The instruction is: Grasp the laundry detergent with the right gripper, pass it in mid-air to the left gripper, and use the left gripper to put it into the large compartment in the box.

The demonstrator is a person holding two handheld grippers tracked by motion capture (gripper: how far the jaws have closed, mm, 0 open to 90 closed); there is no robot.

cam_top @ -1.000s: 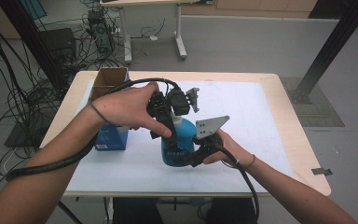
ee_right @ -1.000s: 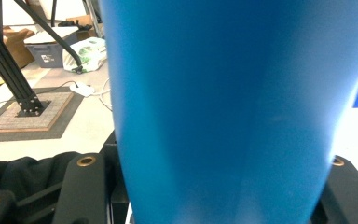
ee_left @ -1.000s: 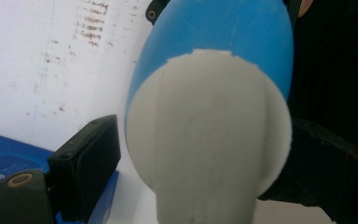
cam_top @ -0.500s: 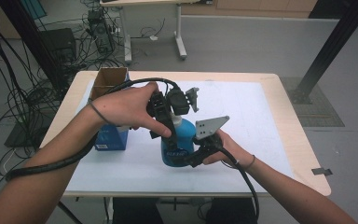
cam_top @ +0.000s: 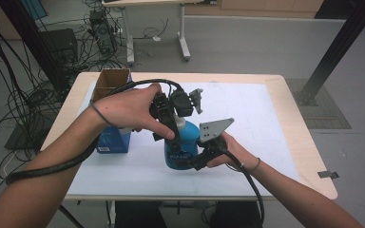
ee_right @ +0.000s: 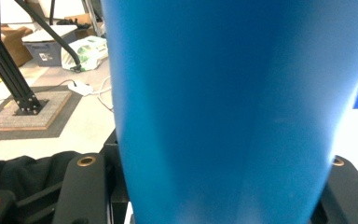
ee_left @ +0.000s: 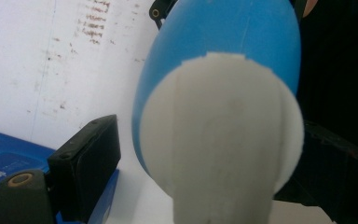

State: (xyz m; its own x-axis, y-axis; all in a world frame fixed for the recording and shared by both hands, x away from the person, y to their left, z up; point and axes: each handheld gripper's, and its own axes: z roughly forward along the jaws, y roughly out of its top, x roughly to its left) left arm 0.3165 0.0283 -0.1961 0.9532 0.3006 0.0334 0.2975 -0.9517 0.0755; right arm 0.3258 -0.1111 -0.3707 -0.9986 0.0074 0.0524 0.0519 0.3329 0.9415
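At table centre, the right gripper (cam_top: 190,161) has its jaws clamped on the lower body of the blue bottle (cam_top: 181,149); in the right gripper view the blue wall (ee_right: 223,112) sits pressed between both black jaws. The left gripper (cam_top: 168,124) comes down on the bottle's white cap (ee_left: 221,140) from above. Its jaws stand wide, one at either side of the cap; the jaw at 8 o'clock shows a gap, the jaw at 4 o'clock is too dark to judge contact. The bottle stands upright on the white mat (cam_top: 266,114). A blue box (cam_top: 114,140) sits near, at 9 o'clock from the bottle. An open cardboard box (cam_top: 111,80) stands just behind it, at 11 o'clock.
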